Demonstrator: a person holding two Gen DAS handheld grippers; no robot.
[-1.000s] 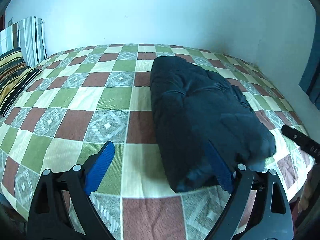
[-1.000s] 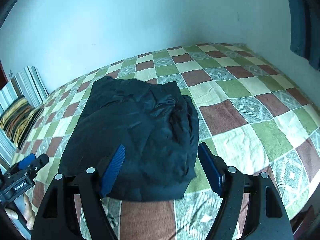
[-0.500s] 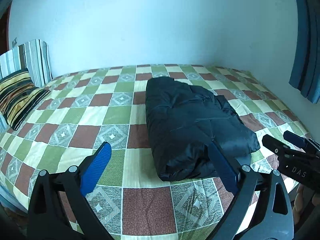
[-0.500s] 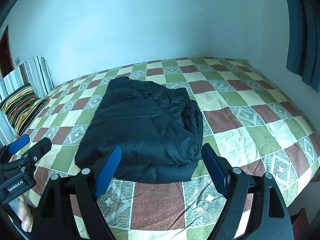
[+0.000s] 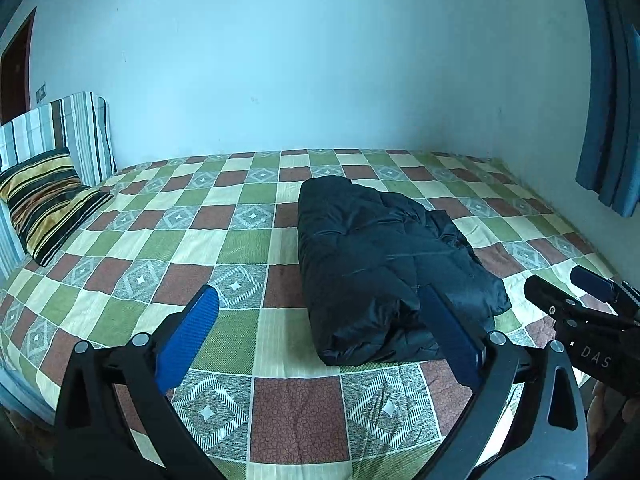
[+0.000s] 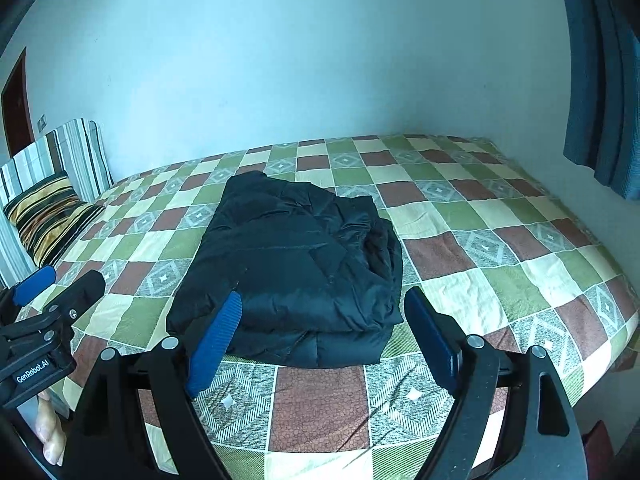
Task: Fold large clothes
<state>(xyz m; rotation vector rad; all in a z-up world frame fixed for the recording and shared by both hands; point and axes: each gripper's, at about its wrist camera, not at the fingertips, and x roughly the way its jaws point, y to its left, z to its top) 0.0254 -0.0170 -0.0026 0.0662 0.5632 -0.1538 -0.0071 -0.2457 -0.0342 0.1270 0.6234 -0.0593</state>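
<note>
Left tongs (image 5: 316, 328) and right tongs (image 6: 324, 330), ribbed blue pads on black frames, stand apart, gripping nothing; folded black puffy jacket (image 6: 296, 272) lies mid-frame on the checkered quilted bed (image 6: 500, 248); striped pillow (image 5: 44, 200) at left.

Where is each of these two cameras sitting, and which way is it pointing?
Left wrist view: rides on the left hand-held gripper, facing forward over the bed at the folded black jacket; its own open blue fingers show, with the right hand-held gripper at the right edge.
Right wrist view: rides on the right hand-held gripper, facing the same jacket; its open fingers show, the left hand-held gripper at the left edge.
Shared: jacket, checked bed, striped pillow, blue curtain.
</note>
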